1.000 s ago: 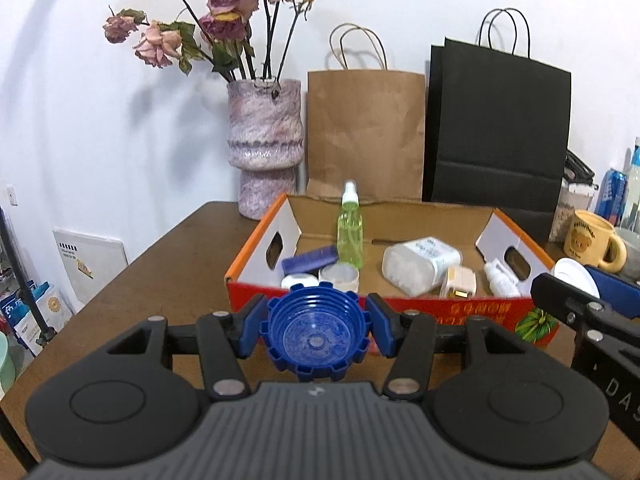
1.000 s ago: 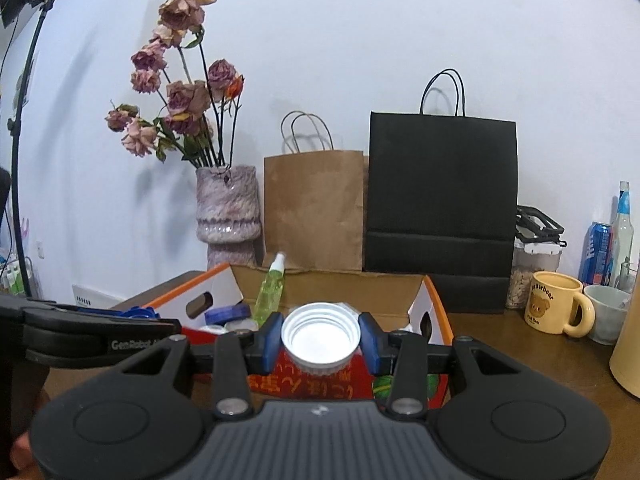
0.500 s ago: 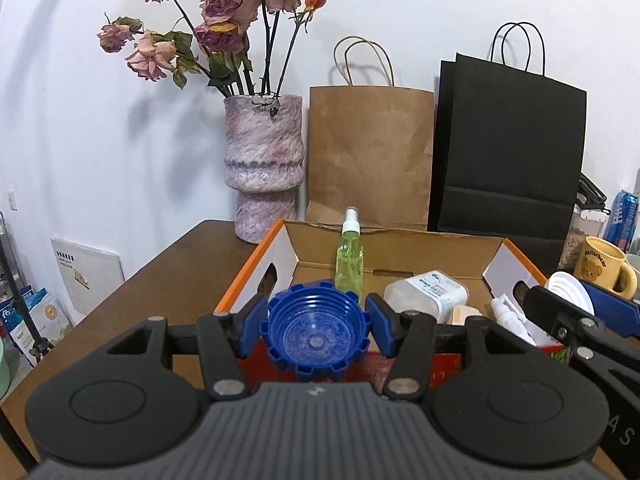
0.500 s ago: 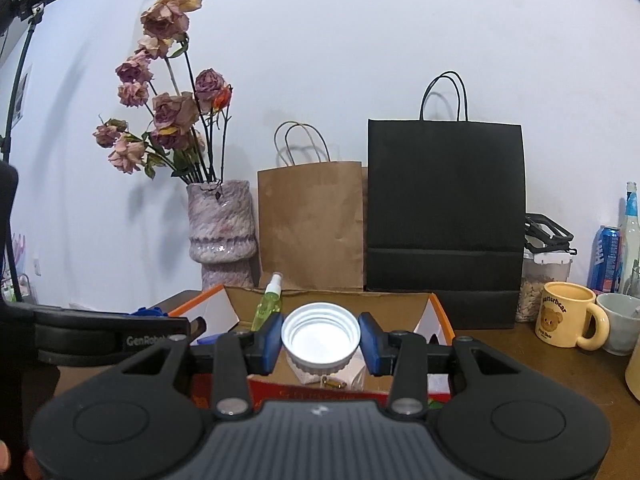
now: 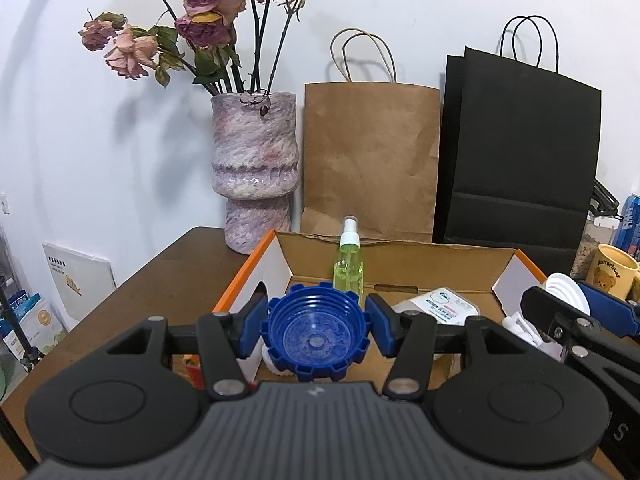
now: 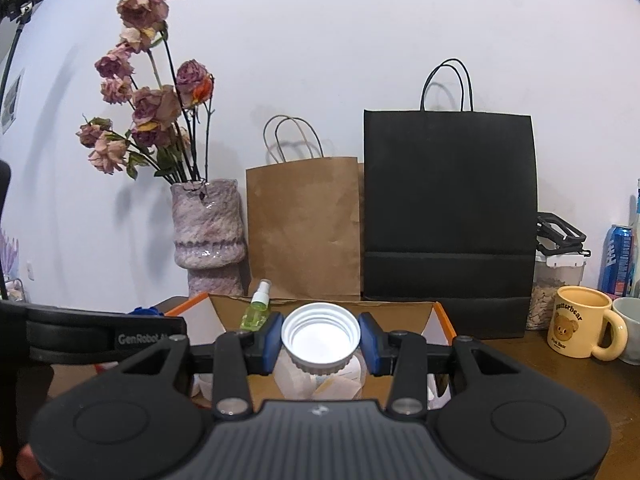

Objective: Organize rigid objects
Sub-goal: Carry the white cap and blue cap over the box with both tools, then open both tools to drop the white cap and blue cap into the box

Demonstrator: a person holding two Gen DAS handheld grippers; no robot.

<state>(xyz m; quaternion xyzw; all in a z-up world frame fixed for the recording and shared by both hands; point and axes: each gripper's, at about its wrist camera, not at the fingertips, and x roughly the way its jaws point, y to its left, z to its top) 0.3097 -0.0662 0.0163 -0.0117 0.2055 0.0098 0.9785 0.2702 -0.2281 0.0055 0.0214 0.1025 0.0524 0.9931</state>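
Two caps were poised over an open cardboard box on a wooden table. The left gripper clamped a ridged blue cap by its rim, hollow side toward the camera; the right gripper pinched a white threaded cap the same way. The box lay directly ahead of and below both claws, its long axis running side to side, the left one seemingly over the near-left corner, the right nearer the middle. Inside stood one green spray bottle, upright, and one white container on its side. One vase, two paper bags and one yellow mug stood beyond the box.
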